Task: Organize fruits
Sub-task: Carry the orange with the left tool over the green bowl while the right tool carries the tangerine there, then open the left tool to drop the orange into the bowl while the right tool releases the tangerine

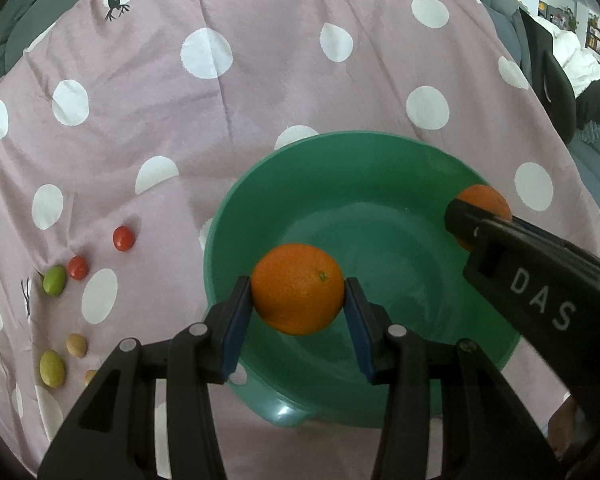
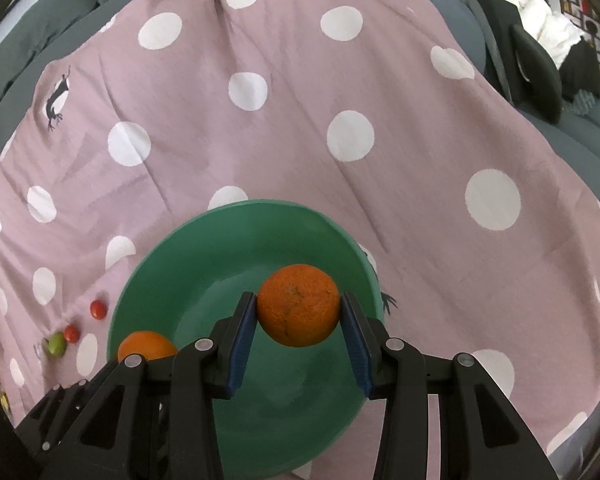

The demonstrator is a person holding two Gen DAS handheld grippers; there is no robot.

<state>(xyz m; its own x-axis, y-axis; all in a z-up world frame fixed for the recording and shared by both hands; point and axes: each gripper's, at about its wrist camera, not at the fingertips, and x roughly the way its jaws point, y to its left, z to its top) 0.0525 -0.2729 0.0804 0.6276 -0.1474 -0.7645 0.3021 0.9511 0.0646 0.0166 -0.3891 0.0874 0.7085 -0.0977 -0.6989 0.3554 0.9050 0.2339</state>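
Note:
A green bowl (image 1: 380, 168) lies on a pink polka-dot cloth (image 1: 240, 120). My left gripper (image 1: 298, 294) is shut on an orange (image 1: 298, 288), held over the bowl's near left part. My right gripper (image 2: 299, 308) is shut on a second orange (image 2: 299, 310) over the bowl (image 2: 220, 232), toward its right side. In the left wrist view the right gripper's black body (image 1: 540, 280) reaches in from the right, its orange (image 1: 486, 200) showing at the bowl's right rim. In the right wrist view the left gripper's orange (image 2: 146, 345) peeks out at lower left.
Small fruits lie on the cloth left of the bowl: two red ones (image 1: 123, 238) (image 1: 77, 267), two green ones (image 1: 54, 280) (image 1: 52, 368) and a tan one (image 1: 76, 345). A grey sofa (image 2: 572, 136) surrounds the cloth, with dark cushions (image 2: 536, 68) at the right.

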